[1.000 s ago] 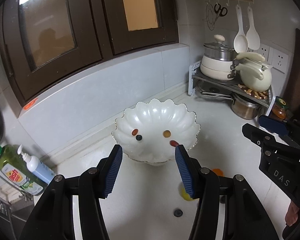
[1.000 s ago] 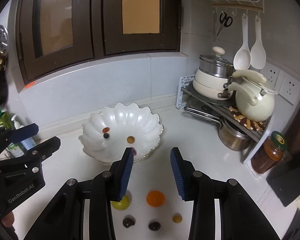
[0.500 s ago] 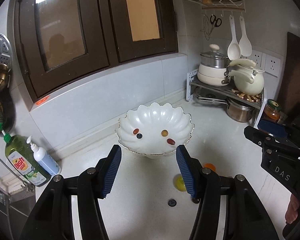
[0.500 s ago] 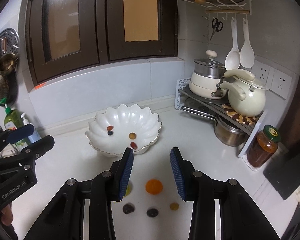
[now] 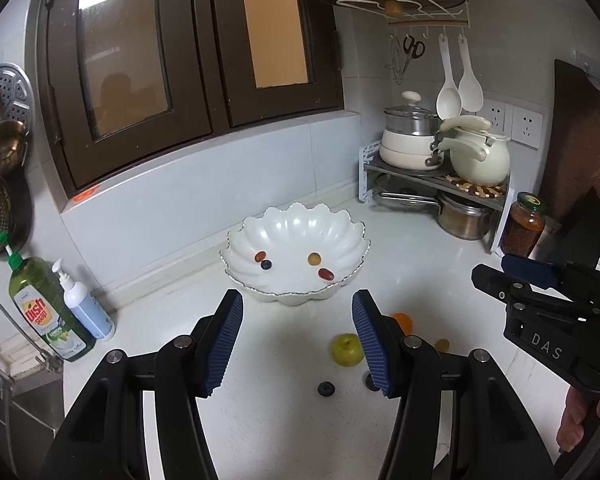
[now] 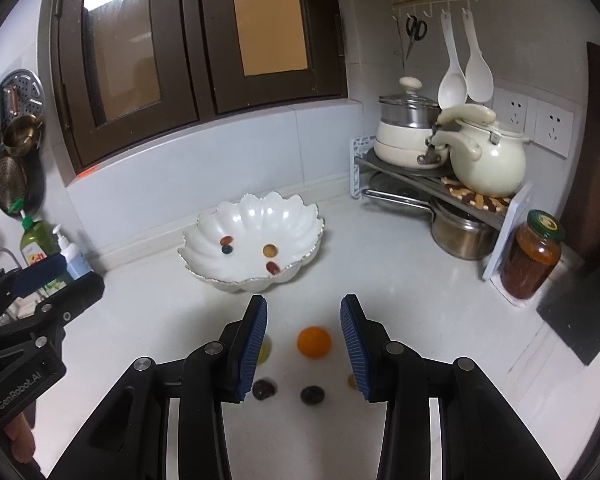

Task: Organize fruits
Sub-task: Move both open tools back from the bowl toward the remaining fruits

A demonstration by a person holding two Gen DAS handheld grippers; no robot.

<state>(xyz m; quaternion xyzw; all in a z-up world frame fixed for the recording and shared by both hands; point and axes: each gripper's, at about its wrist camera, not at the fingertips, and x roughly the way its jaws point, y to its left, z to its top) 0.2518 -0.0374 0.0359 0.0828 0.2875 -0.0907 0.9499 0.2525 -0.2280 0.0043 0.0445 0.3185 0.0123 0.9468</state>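
Fruits: four in the bowl [image 6: 204, 236], five on the counter [image 6: 400, 292]; both grippers empty, jaws apart.

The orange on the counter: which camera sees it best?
The right wrist view: the orange lies fully visible between the open right gripper fingers. In the left wrist view only a sliver shows behind a finger.

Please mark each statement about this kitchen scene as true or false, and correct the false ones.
1. The white bowl holds four small fruits. True.
2. The orange fruit lies inside the bowl. False: it lies on the counter, in front of the bowl.
3. The right gripper holds the orange fruit. False: its fingers are apart and empty.
4. The green fruit lies on the counter. True.
5. The left gripper holds nothing. True.
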